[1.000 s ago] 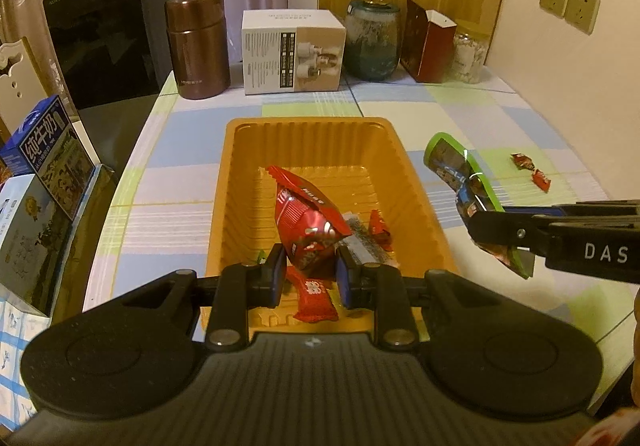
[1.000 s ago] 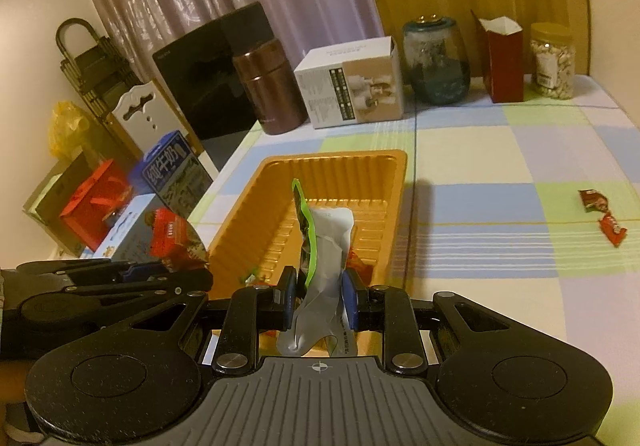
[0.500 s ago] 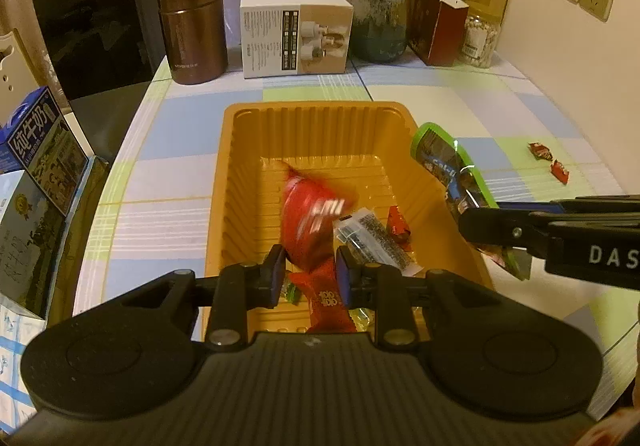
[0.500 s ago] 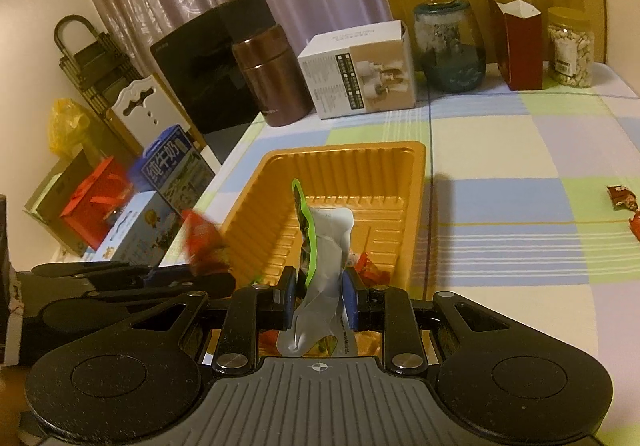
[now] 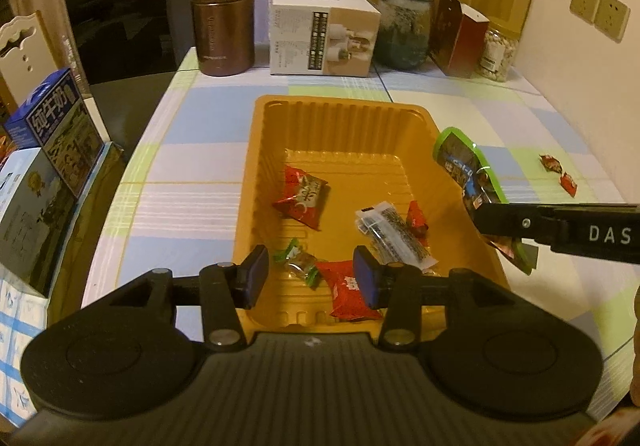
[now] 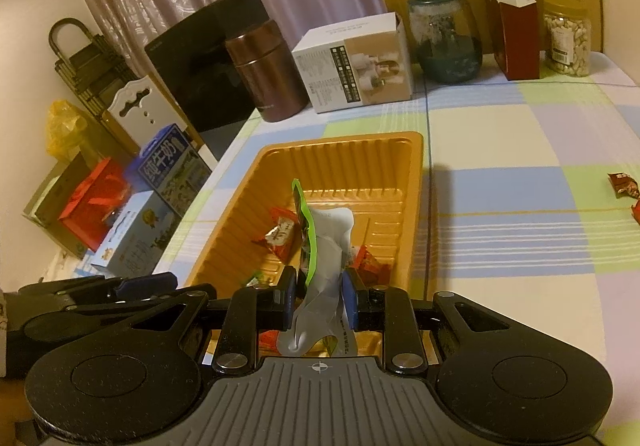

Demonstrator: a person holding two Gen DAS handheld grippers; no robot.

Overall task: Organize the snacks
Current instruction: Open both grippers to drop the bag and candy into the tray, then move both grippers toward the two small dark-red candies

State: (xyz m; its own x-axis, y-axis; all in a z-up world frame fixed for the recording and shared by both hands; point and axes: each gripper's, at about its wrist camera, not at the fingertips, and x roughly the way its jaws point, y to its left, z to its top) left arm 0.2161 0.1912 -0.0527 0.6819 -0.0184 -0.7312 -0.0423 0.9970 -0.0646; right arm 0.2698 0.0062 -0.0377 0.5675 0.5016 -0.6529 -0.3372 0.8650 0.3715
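An orange tray sits on the checked tablecloth. Inside lie a red packet, a clear packet of dark snack, a small red candy, a green-wrapped candy and another red packet. My left gripper hangs over the tray's near end; its jaws are opening and nothing is pressed between the pads. My right gripper is shut on a green-edged foil packet, which it holds upright over the tray's right rim. Two red candies lie on the cloth to the right.
Along the table's back stand a brown canister, a white box, a glass jar, a red carton and a jar of nuts. Milk cartons are stacked beyond the left edge.
The left gripper's jaws have parted and the red packet they held has dropped into the tray. The right gripper still holds the green-edged packet beside the rim.
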